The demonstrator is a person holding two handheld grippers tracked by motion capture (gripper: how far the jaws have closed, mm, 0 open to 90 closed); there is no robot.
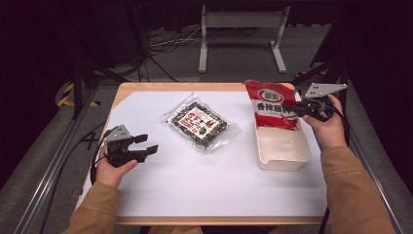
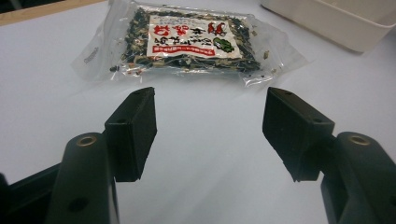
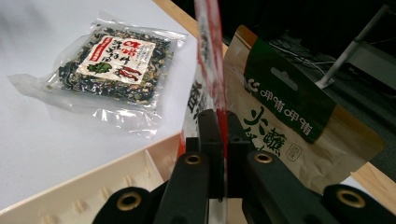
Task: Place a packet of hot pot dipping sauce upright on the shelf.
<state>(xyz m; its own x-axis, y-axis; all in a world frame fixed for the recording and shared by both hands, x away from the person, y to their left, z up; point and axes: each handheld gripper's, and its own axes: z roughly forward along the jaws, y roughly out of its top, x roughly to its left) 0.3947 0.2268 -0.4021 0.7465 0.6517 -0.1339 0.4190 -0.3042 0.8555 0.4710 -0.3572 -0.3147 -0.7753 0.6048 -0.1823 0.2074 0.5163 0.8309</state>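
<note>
Jaws of the right gripper (image 1: 298, 108) clenched a red snack bag (image 1: 271, 105) at right of frame, over the cream bin (image 1: 285, 151); left gripper (image 1: 146, 145) hung released lower left

Lower part of red snack bag (image 1: 272, 105) hidden inside cream bin (image 1: 285, 151), its top cut off by right gripper view's upper edge, brown and green pouch (image 3: 299, 135) partly hidden behind it, bin cropped in both gripper views.
</note>
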